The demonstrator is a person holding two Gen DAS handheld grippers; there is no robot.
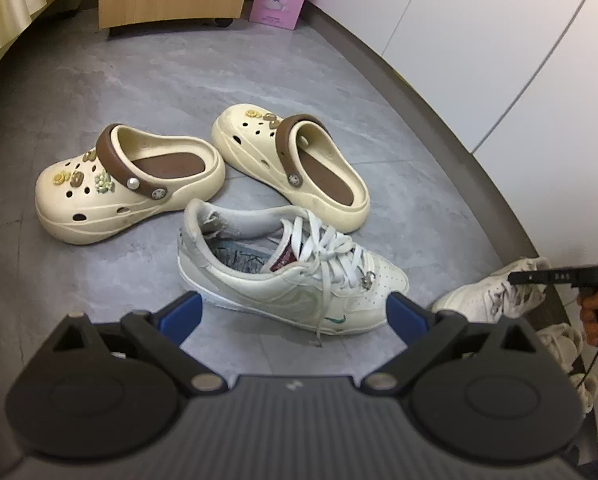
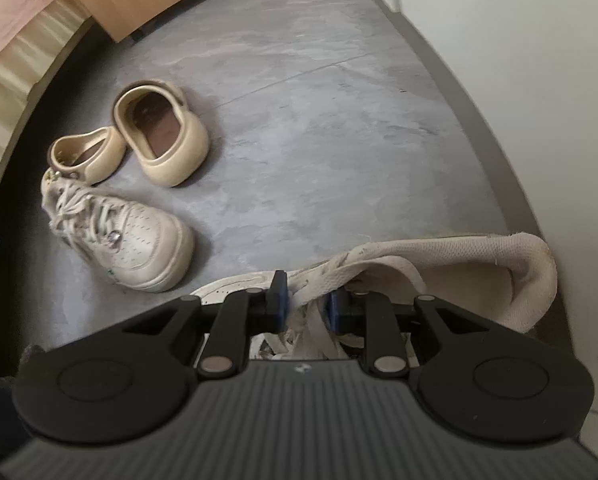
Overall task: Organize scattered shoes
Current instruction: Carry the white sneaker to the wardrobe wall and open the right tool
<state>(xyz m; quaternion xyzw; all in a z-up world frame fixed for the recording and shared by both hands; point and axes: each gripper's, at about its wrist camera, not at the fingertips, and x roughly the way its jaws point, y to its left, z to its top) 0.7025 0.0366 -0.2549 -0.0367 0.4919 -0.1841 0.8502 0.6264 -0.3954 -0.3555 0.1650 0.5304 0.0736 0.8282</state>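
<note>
Right gripper (image 2: 307, 305) is clamped on the tongue/collar fabric of a white sneaker (image 2: 479, 268), which hangs under it right beside the white wall (image 2: 559, 100) and grey baseboard (image 2: 459, 92). Left gripper (image 1: 295, 316) has its jaws spread wide and empty, hovering over the second white sneaker (image 1: 283, 280) that sits upright on the grey floor (image 1: 179, 80), toe toward the wall. Just behind it sit two cream clogs with brown straps, one (image 1: 127, 184) on the left and the other (image 1: 295, 164) nearly touching the sneaker's laces.
</note>
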